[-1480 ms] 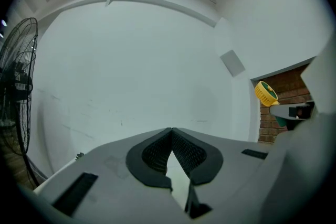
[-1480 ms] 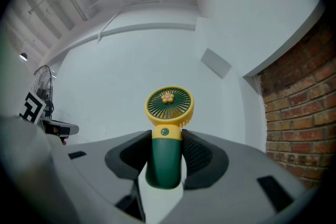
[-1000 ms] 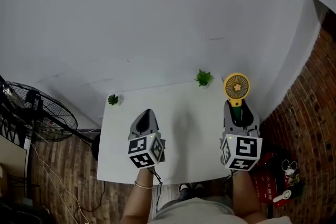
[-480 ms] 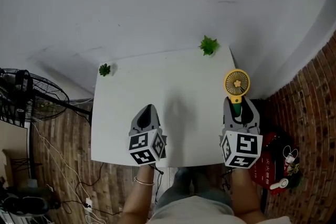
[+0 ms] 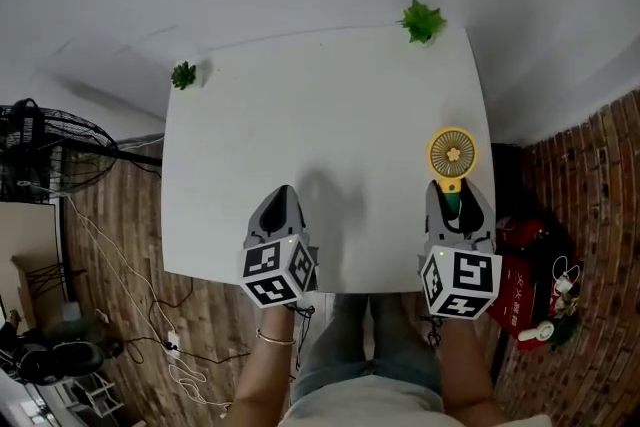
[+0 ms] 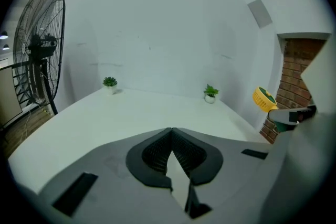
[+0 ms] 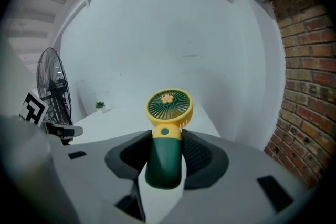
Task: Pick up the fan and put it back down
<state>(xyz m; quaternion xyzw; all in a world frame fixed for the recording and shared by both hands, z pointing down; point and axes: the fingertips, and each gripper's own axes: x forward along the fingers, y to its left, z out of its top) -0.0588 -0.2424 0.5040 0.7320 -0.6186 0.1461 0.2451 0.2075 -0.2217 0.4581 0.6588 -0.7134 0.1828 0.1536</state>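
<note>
A small hand-held fan (image 5: 452,155) with a yellow round head and a dark green handle (image 7: 166,157) sits in my right gripper (image 5: 458,205), whose jaws are shut on the handle. The fan (image 7: 168,105) stands upright between the jaws, above the right side of the white table (image 5: 320,115). My left gripper (image 5: 279,211) is over the table's front edge, jaws shut with nothing between them (image 6: 171,136). From the left gripper view the fan (image 6: 264,98) shows at the far right.
Two little potted plants stand at the table's far corners, one left (image 5: 183,75) and one right (image 5: 422,20). A large black floor fan (image 5: 40,150) stands left of the table. Brick wall and red items (image 5: 530,245) lie to the right.
The head view has tilted down, so the table fills more of the picture. The right gripper keeps its hold on the fan; both grippers stay in much the same place in view.
</note>
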